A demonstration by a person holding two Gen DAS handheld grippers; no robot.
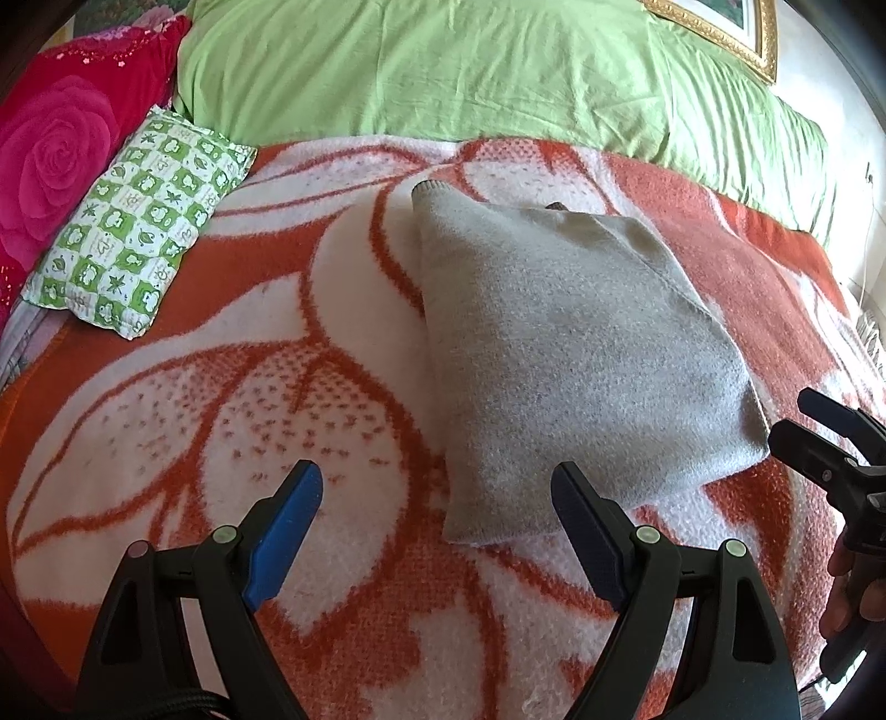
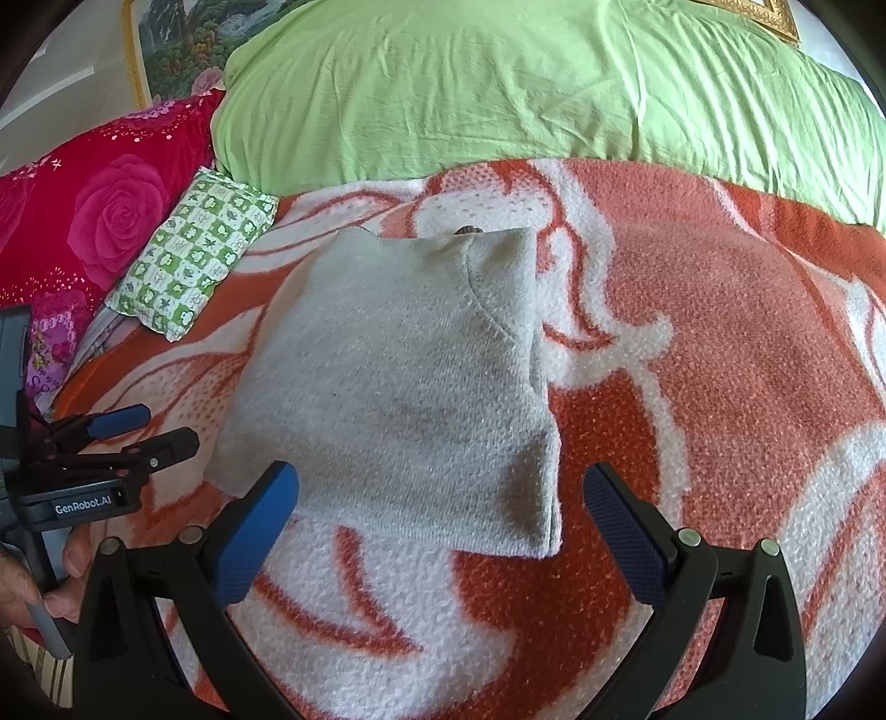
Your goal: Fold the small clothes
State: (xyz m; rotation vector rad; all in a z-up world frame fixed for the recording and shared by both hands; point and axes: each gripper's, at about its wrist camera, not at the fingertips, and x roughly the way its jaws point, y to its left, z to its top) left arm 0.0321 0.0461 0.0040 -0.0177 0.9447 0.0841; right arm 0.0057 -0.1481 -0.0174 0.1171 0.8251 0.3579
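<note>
Right now the left gripper [image 1: 434,493] is spread wide w/ nothing between its blue pads [image 1: 285,531]; it hangs just above the blanket [image 1: 221,399]. Its right finger sits at the near-left corner of the grey knit garment [image 1: 570,343], contact can't be told from this angle. The right gripper [image 2: 440,493] is also spread wide, empty, straddling the near edge of that garment; left pad looks just over the knit's near-left corner, right pad is off the cloth over orange blanket.

Garment is folded into a compact rough rectangle, lying flat on the orange-and-white floral blanket, approx. mid-bed. A curved seam shows near its far right corner, and a ribbed hem edge pokes out at the far left corner in the left wrist view.

Each gripper shows in the other's cam: right one at the right edge of the left view, left one at the left edge of the right view, w/ a hand [image 2: 33,587] on its handle.

Further out: green-and-white checked pillow [image 1: 138,221] at the blanket's left, touching a magenta rose-print pillow [image 1: 55,155]. Lime green duvet [image 2: 526,94] runs across the far side. Gold picture frame [image 1: 736,39] at top right.
</note>
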